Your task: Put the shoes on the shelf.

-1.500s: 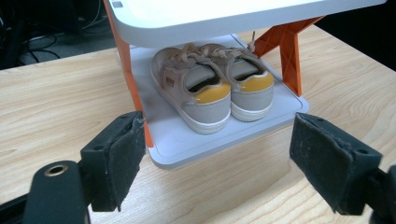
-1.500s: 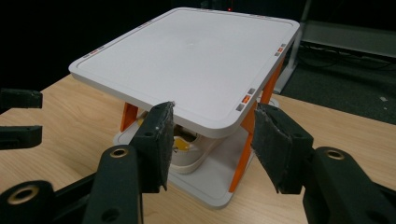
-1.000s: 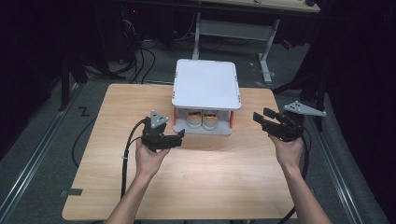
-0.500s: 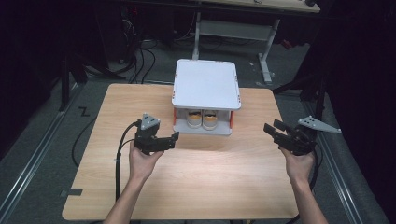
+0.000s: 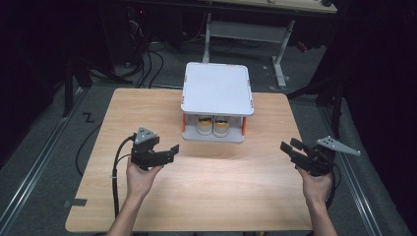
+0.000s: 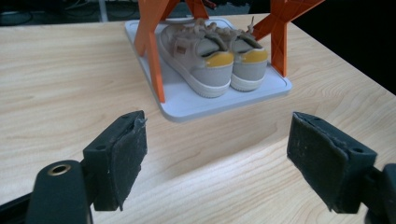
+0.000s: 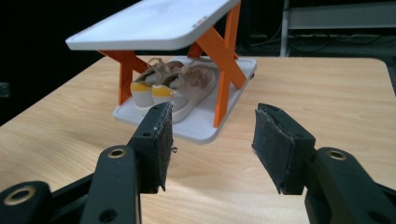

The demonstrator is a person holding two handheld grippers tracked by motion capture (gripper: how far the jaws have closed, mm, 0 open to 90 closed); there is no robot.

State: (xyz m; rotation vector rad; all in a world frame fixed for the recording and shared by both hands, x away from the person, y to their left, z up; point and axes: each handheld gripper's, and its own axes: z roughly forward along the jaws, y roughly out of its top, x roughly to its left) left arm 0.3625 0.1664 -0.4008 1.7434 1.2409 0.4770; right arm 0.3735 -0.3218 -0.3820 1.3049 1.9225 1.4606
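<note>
Both hands have drawn back toward the near table edge since the earlier frame. Left gripper [image 5: 164,153] sits at about 7 o'clock from the shoe rack [image 5: 217,88], jaws wide apart, nothing between them. Pair of grey sneakers with yellow heels [image 5: 213,125] rests on the rack's lower tray, heels facing the person. Right gripper [image 5: 290,147], at 4 o'clock from the rack, gapes empty above the wooden table [image 5: 221,191].

A pair of shoes [image 5: 213,126], seemingly, sits under a white rack [image 5: 217,89], both grippers held well apart.
</note>
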